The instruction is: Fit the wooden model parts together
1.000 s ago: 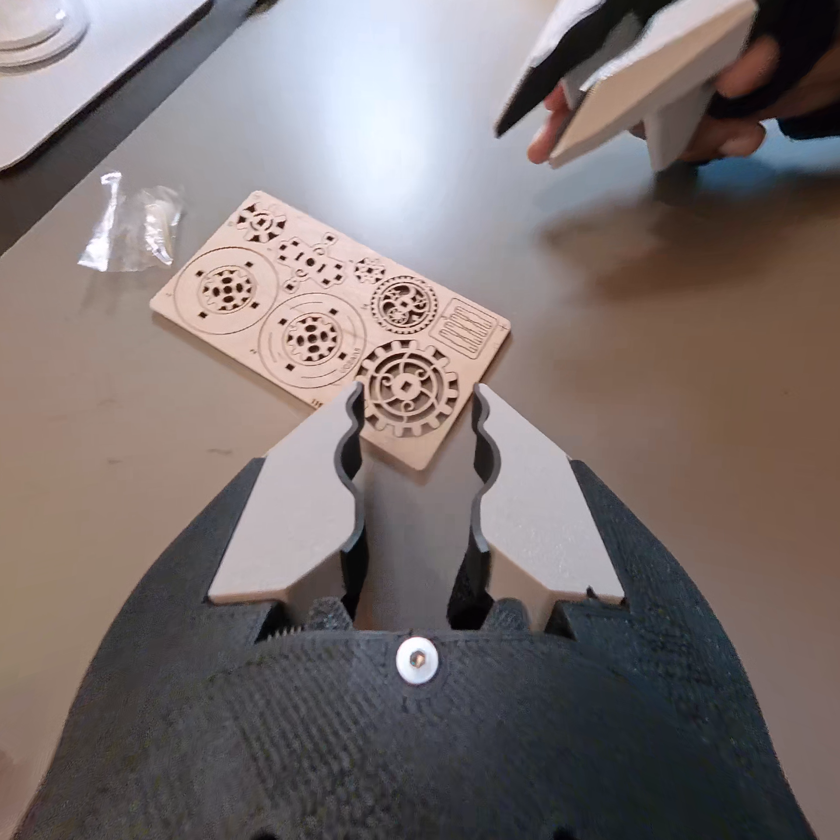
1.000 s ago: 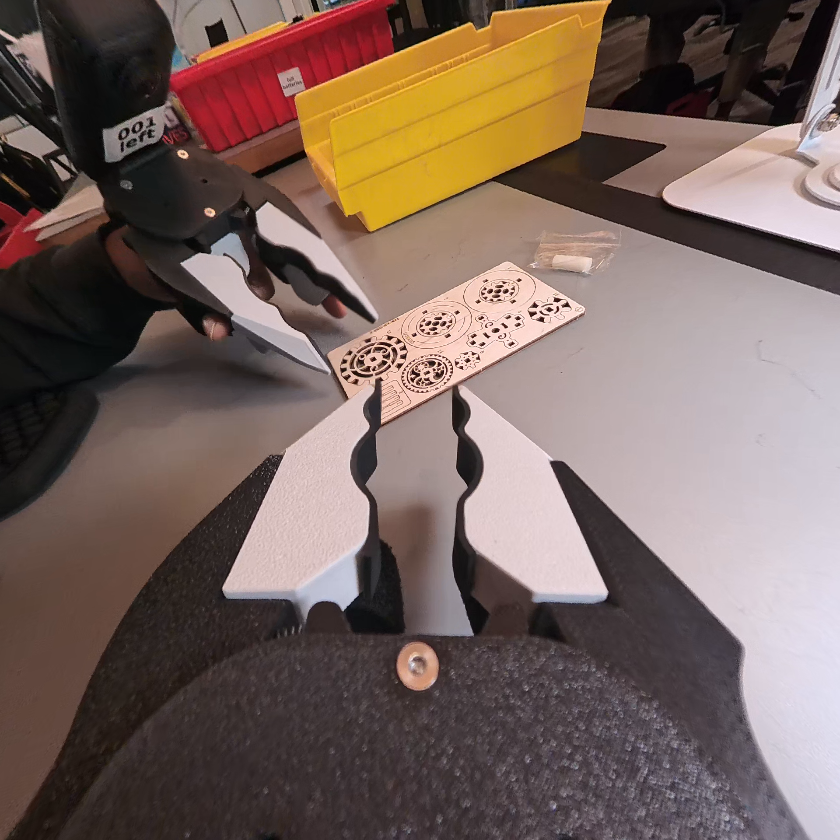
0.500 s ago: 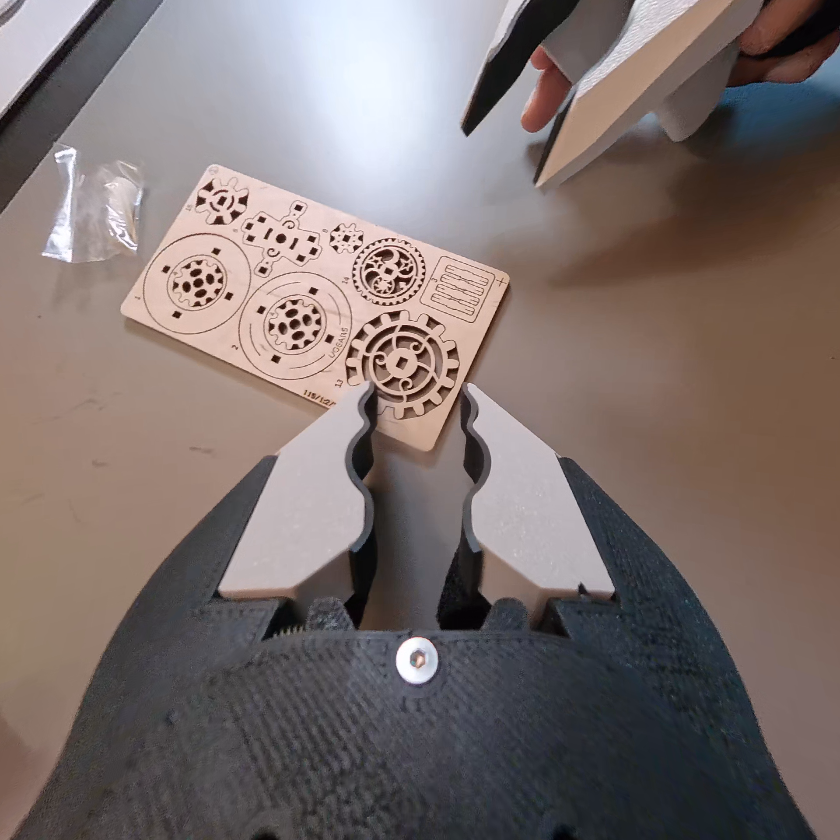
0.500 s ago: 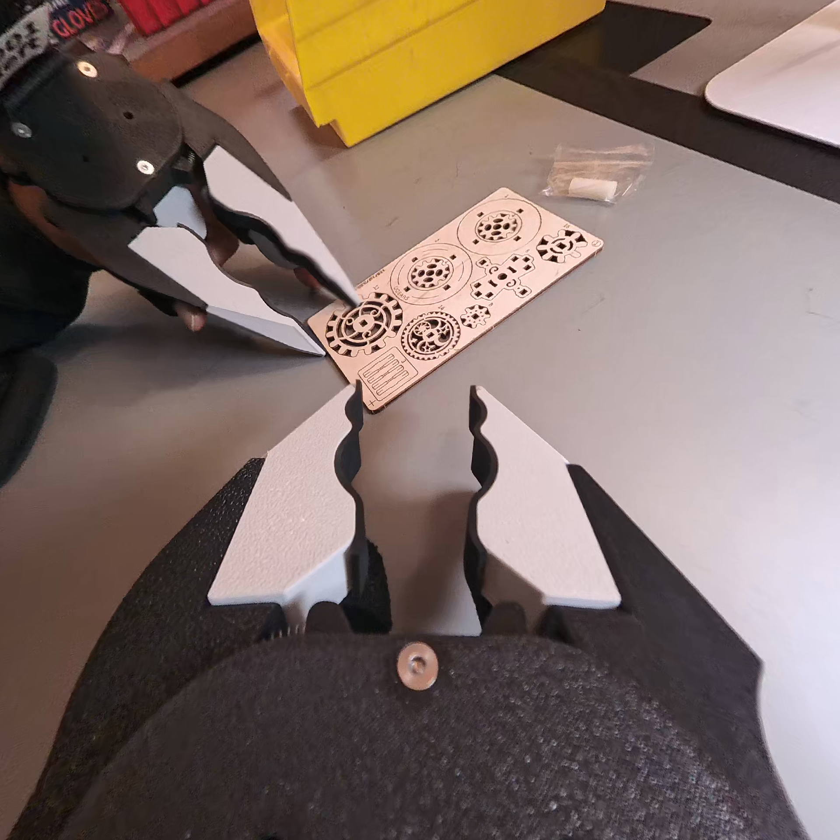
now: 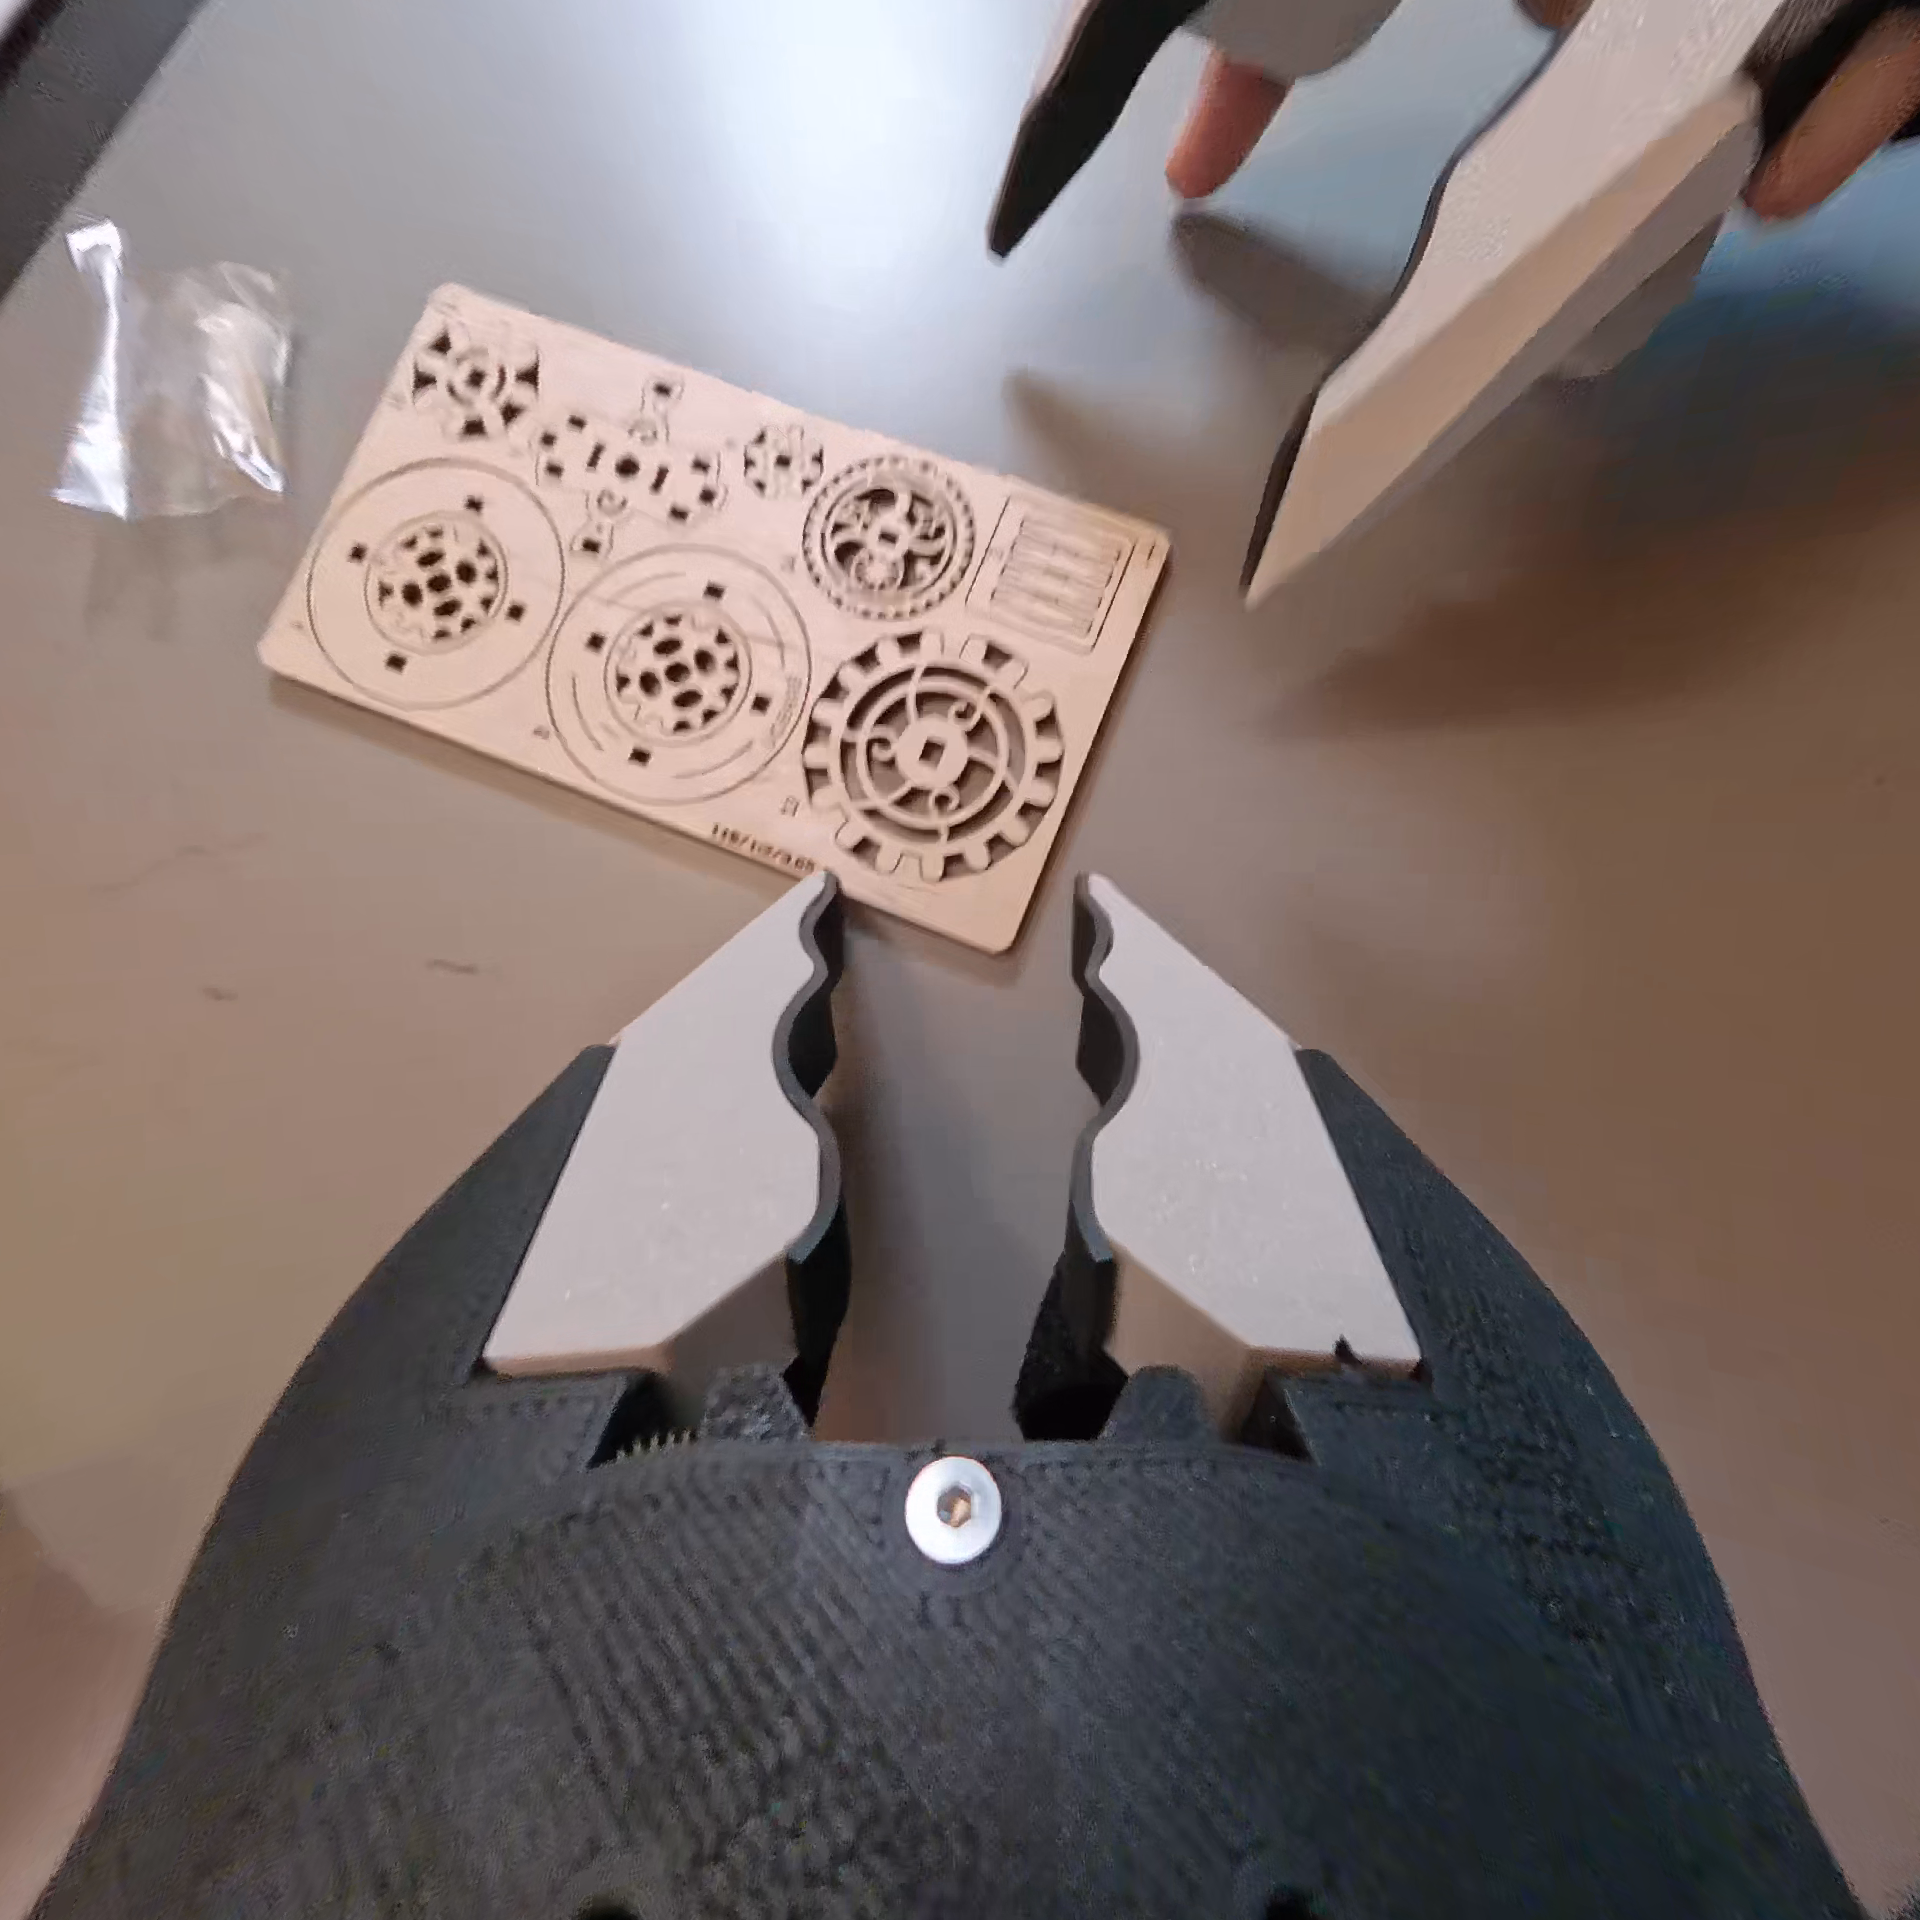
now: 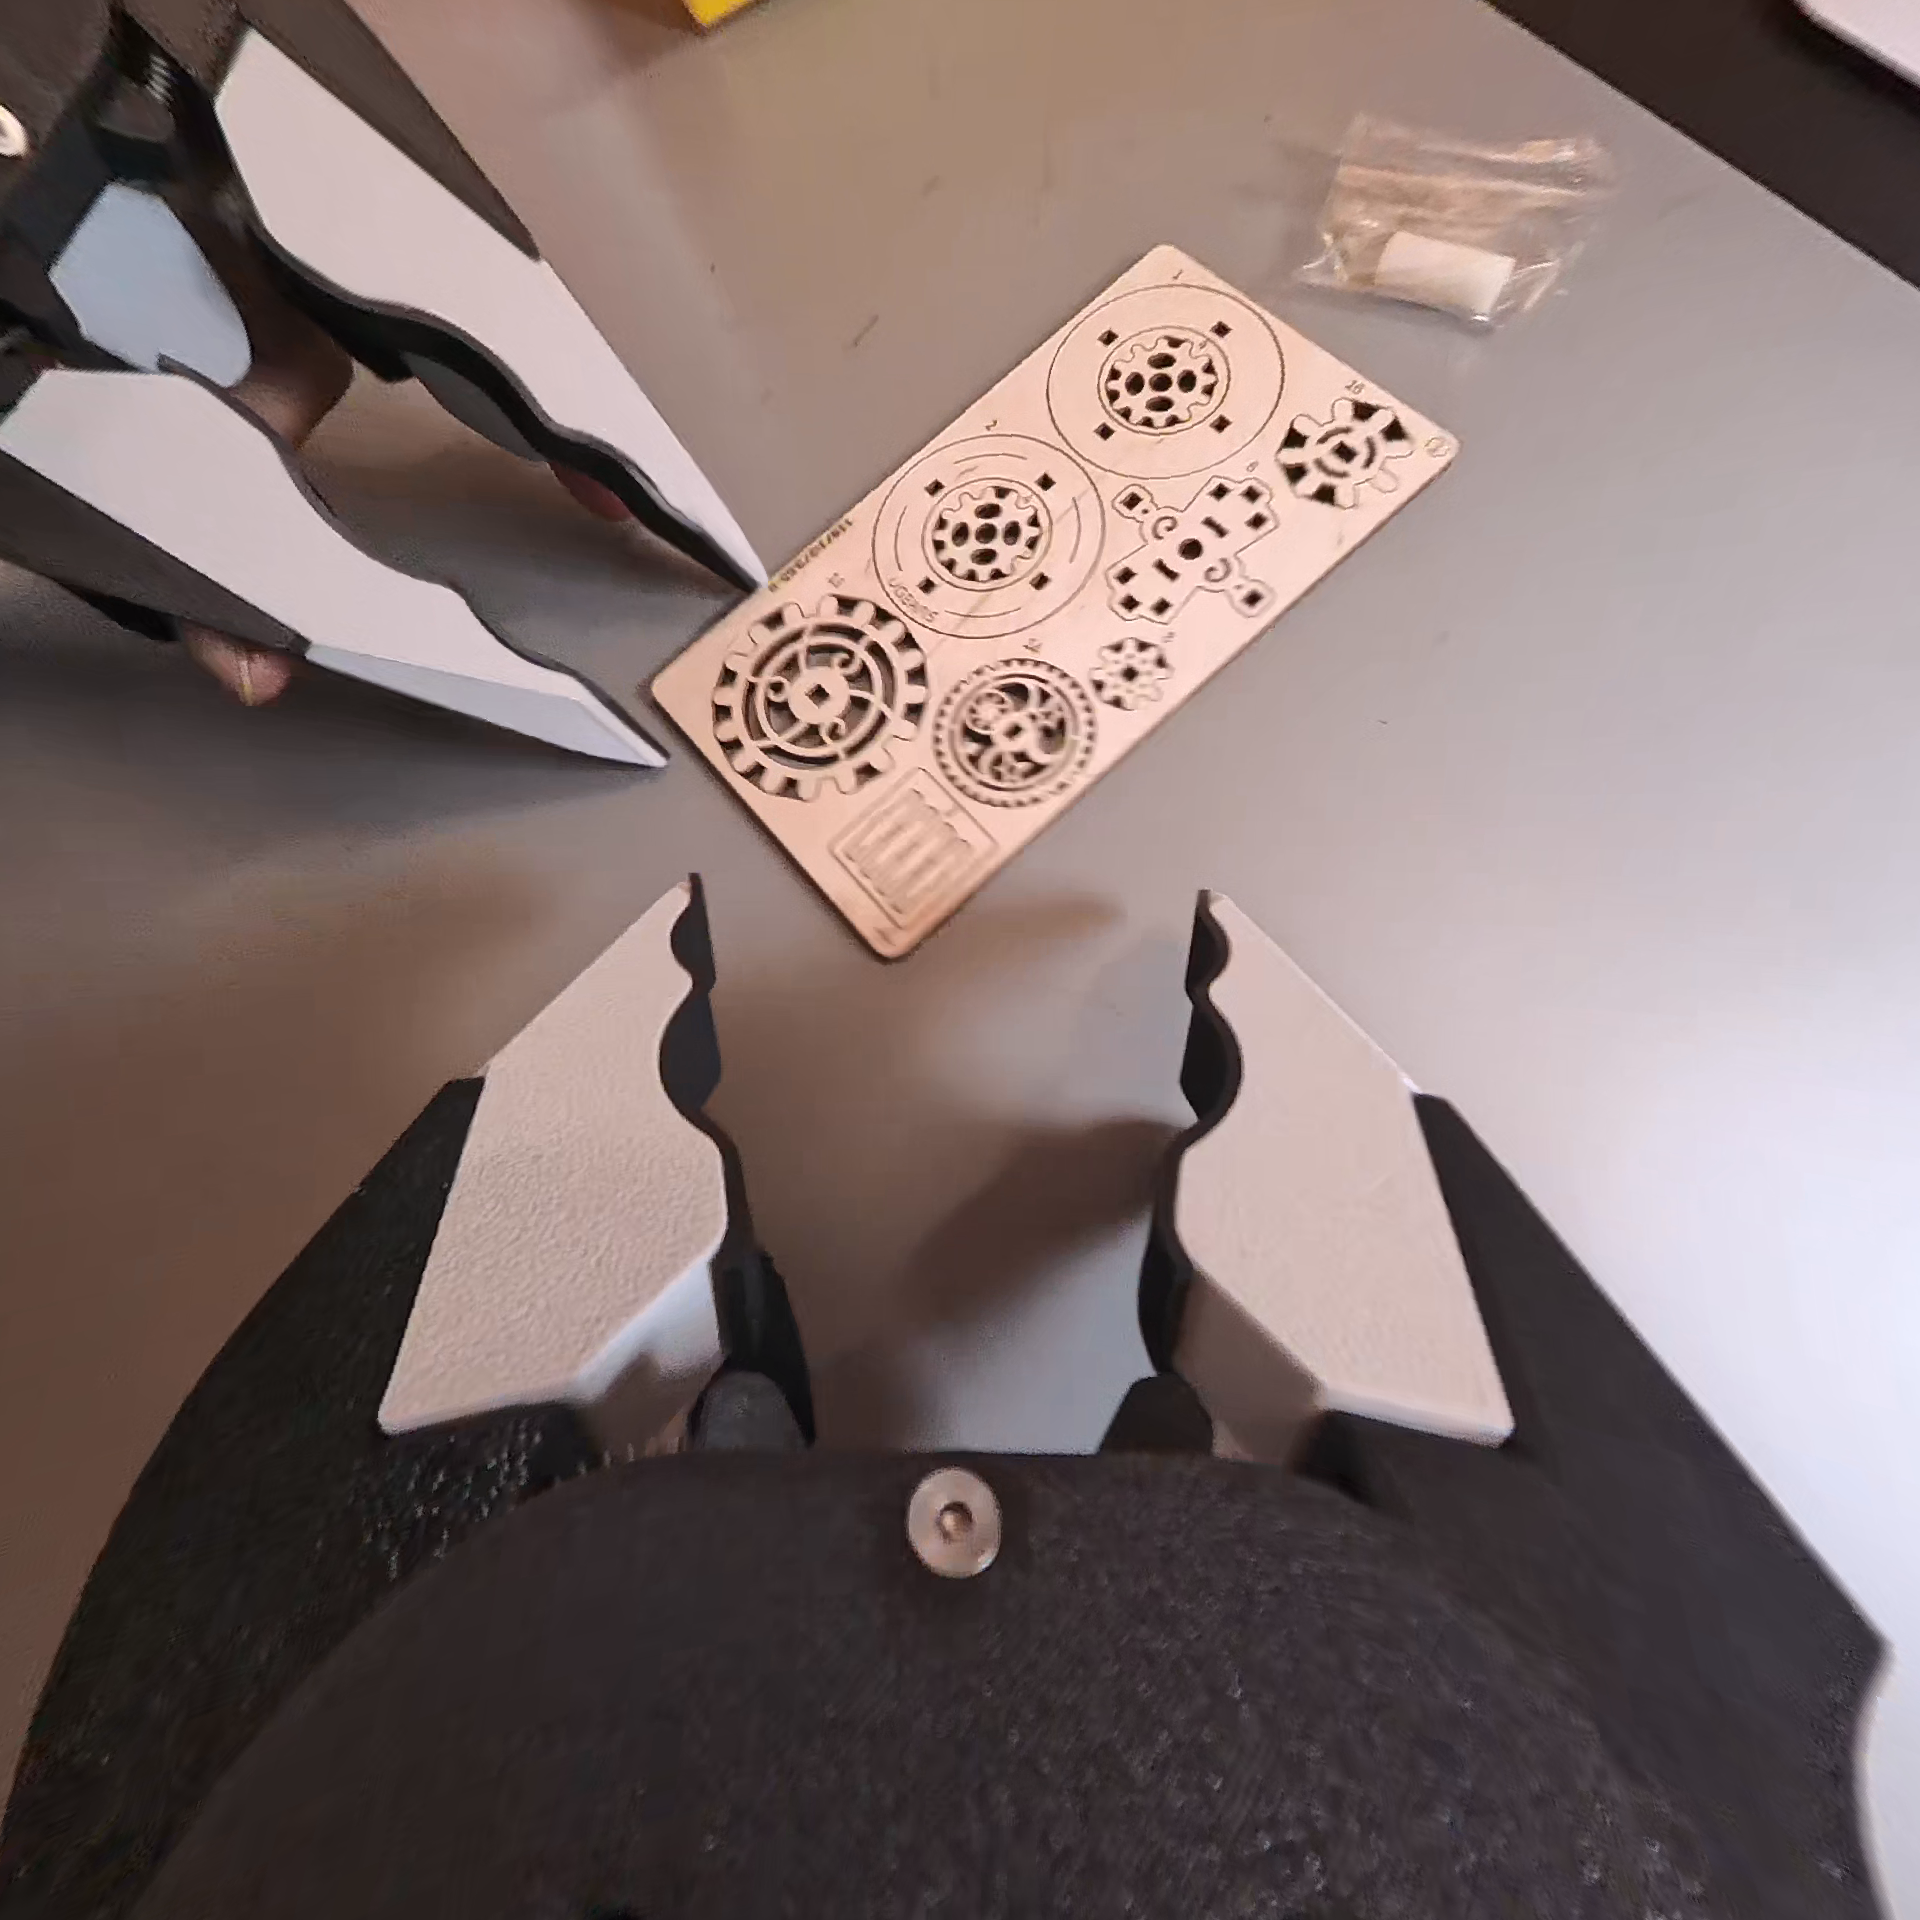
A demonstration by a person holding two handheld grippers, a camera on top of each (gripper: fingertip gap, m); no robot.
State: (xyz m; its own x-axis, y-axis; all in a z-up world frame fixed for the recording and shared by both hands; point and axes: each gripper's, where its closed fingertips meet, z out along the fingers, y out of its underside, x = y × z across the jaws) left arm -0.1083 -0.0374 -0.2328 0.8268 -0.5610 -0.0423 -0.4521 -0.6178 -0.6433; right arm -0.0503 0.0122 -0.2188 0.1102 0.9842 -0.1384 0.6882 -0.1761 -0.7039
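Observation:
A flat wooden sheet (image 5: 717,613) of laser-cut gears and discs lies on the grey table; it also shows in the right wrist view (image 6: 1060,592). My left gripper (image 5: 954,899) is open and empty, its tips just short of the sheet's near corner by the large gear (image 5: 935,758). In the right wrist view the left gripper (image 6: 707,665) has one fingertip at the sheet's edge. My right gripper (image 6: 945,904) is wide open and empty, just short of the sheet's near end. In the left wrist view the right gripper (image 5: 1132,416) hovers at the upper right, beyond the sheet's right end.
A small clear plastic bag (image 5: 171,374) with small parts lies beyond the sheet; it also shows in the right wrist view (image 6: 1444,234). A dark strip (image 6: 1787,125) crosses the table at the far right. Gloved hands hold both grippers.
Both grippers have moved down and closer to the wooden sheet. My right gripper has opened much wider. My left gripper stays open with about the same gap.

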